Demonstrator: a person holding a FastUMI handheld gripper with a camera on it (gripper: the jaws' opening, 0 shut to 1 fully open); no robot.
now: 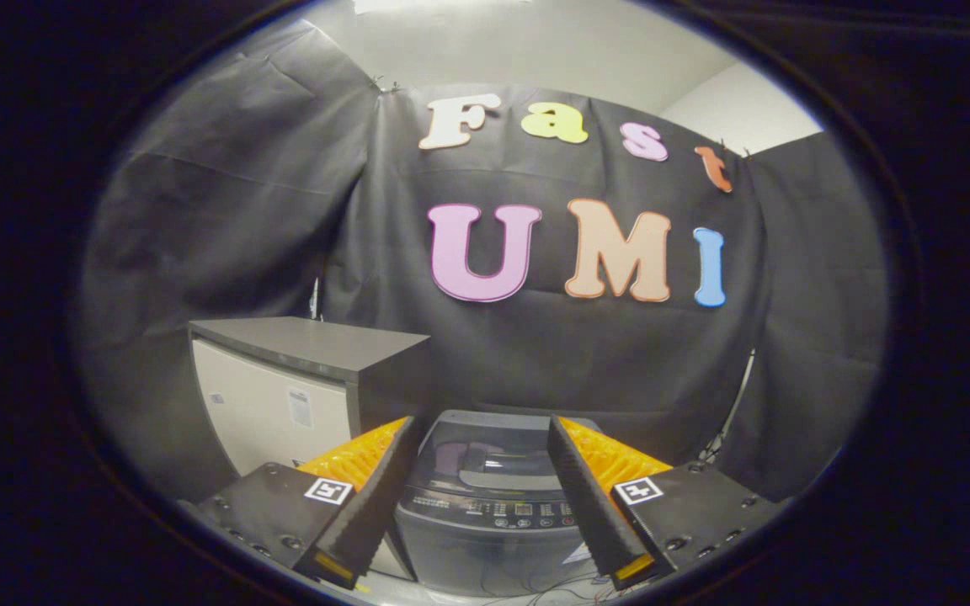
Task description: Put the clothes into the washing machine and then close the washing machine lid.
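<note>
A dark grey top-loading washing machine stands ahead of me, seen through the gap between my fingers. Its dark glass lid lies flat and closed, with the control panel along its near edge. My gripper is held well in front of the machine, open, with nothing between its fingers. No clothes are in sight.
A small white fridge or cabinet with a dark top stands just left of the washer. Black cloth walls close off the back and both sides. A cable hangs down to the right of the machine, and thin wires lie on the floor in front.
</note>
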